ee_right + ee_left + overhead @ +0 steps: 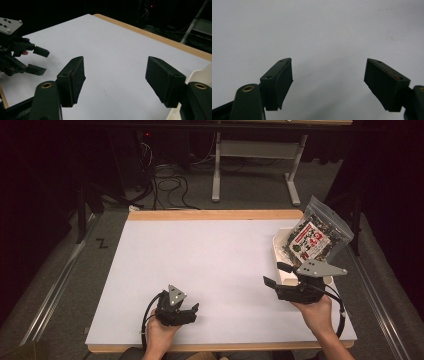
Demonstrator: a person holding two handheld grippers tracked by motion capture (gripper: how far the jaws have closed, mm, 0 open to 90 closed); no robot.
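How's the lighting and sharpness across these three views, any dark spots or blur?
High view: the white table is evenly lit, the room around it falls to near black, and the snack bag looks soft. Left gripper view: the open left tool throws a faint shadow on the surface; its near jaws are slightly blurred. Right gripper view: the background is black, and the open right tool is dark with soft edges.

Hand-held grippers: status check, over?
Left hand-held gripper open, empty, low over the white table. Right hand-held gripper open, empty, beside white tray. Snack bag sits in tray, untouched. No obstruction.
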